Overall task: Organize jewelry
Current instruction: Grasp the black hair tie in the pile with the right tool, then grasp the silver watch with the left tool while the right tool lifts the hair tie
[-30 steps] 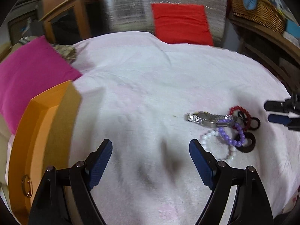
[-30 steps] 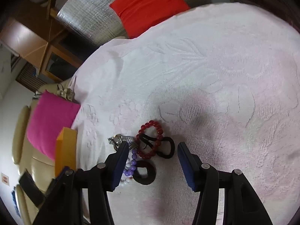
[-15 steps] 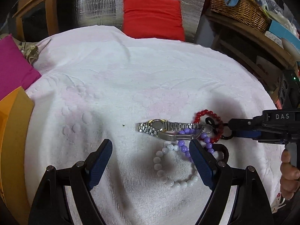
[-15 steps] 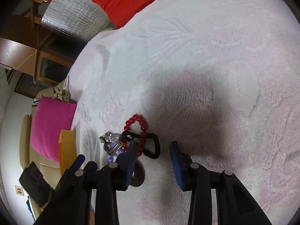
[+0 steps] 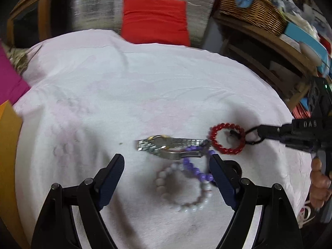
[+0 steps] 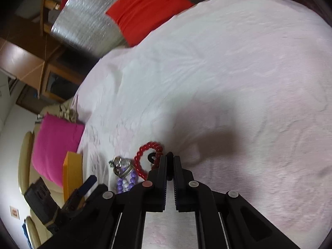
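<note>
On the white towel lies a heap of jewelry: a silver watch, a purple bead bracelet, a white bead bracelet and a red bead bracelet. My left gripper hangs open just above the white and purple beads and touches nothing. From the right, my right gripper reaches in, its jaws closing tight on a black hair tie that threads through the red bracelet. In the right wrist view the right gripper pinches the black hair tie beside the red bracelet.
An orange box stands at the towel's left edge, next to a pink cushion. A second black ring peeks out behind my left gripper's right finger. A red cushion and a wicker basket lie beyond the far edge.
The right gripper's jaws came together on the black hair tie. The left gripper swung right over the heap, and the red bracelet has shifted right, away from the watch.
</note>
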Demonstrator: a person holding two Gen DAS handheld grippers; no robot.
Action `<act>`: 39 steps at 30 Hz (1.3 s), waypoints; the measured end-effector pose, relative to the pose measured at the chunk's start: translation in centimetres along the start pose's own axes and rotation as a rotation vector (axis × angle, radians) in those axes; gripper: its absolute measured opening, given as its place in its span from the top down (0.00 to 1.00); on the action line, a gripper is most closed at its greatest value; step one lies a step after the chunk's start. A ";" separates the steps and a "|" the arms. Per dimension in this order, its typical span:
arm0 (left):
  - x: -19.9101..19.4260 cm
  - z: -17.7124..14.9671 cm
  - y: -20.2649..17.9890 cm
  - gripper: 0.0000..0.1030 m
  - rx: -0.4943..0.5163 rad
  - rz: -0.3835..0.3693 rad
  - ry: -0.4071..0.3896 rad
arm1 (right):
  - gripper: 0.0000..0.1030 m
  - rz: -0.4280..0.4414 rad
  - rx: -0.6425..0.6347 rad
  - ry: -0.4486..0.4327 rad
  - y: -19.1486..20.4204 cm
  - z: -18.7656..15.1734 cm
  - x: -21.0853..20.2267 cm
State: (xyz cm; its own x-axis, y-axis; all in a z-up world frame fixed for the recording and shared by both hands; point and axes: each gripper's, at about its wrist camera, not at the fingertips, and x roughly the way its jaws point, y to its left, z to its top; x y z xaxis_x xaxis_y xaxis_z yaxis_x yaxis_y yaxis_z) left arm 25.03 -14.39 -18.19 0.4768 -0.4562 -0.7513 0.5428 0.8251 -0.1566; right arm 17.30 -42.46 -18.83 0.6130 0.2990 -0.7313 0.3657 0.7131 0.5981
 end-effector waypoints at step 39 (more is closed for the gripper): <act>2.7 1.7 5.2 0.36 -0.204 -0.045 0.011 | 0.94 0.012 0.061 -0.115 -1.4 1.1 -2.3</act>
State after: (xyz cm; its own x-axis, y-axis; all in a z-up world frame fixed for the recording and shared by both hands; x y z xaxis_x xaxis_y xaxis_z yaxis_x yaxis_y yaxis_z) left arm 30.30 -11.94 -19.95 0.4470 -0.4915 -0.7474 0.4117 0.8548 -0.3159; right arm 16.14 -44.87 -17.59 0.6926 0.2302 -0.6836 0.3977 0.6687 0.6282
